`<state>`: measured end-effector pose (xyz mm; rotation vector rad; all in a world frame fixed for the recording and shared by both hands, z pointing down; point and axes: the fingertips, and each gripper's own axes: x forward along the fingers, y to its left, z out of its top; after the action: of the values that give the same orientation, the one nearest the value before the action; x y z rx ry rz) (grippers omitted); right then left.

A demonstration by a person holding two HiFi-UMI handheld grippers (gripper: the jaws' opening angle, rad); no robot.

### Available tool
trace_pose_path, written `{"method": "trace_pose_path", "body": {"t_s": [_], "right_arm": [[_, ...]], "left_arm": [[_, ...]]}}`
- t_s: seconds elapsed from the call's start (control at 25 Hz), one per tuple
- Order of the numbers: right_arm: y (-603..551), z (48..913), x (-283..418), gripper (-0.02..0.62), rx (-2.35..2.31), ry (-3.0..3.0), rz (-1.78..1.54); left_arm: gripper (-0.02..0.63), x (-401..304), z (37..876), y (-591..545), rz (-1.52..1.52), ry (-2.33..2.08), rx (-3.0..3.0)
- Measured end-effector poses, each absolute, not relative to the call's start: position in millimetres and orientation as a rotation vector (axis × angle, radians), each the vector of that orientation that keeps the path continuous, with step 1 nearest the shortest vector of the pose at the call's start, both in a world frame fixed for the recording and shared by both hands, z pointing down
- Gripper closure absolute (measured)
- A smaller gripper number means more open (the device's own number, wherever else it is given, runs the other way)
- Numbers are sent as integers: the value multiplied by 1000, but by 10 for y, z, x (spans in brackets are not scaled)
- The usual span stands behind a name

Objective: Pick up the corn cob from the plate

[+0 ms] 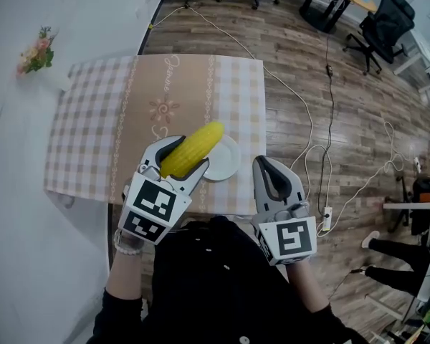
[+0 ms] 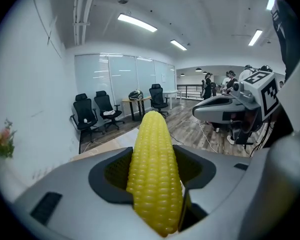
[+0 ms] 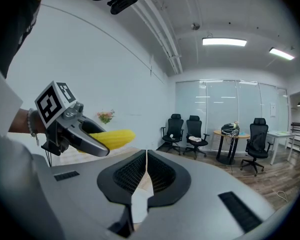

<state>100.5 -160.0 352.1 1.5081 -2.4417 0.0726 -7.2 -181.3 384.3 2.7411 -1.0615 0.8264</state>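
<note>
A yellow corn cob (image 1: 192,149) is clamped between the jaws of my left gripper (image 1: 173,158), lifted above the table with its tip pointing up and away. In the left gripper view the corn cob (image 2: 155,174) fills the gap between the jaws. The white plate (image 1: 226,160) lies bare near the table's front right corner, partly under the cob's tip. My right gripper (image 1: 271,175) hangs beside the table's right edge, jaws shut with nothing in them. From the right gripper view, the left gripper (image 3: 85,136) and the corn cob (image 3: 115,137) show at left.
The table carries a checked cloth (image 1: 86,135) with a beige runner (image 1: 165,106). A small vase of flowers (image 1: 37,54) stands by the white wall at far left. Cables (image 1: 315,149) trail over the wooden floor at right, and office chairs (image 1: 383,27) stand beyond.
</note>
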Motion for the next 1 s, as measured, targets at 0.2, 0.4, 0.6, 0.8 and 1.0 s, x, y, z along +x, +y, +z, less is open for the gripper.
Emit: {"method": "trace_pose_path", "body": {"t_s": [0.2,0.4,0.6,0.8,1.0], "right_arm": [[-1597,3444,962,551,1501,-2441,53],[-1587,3381,912,551,1504,-2453,31],[-1578,3362,849,551,1495,-2460,16],[-1574,3354,810,551,1493,-2461,8],[-1585,3340,817,551,1507,-2466,-10]], "left_arm": [[347,-166,3628,-1726,812,-1112,2757],[347,-249,3489,-1646,788,-1157,2764],[347,-316,3414,-1577,755,-1172,2765],[347,-338,3377,-1525,761,-1171,2777],[347,-335,3369,-1516,757,-1165,2781]]}}
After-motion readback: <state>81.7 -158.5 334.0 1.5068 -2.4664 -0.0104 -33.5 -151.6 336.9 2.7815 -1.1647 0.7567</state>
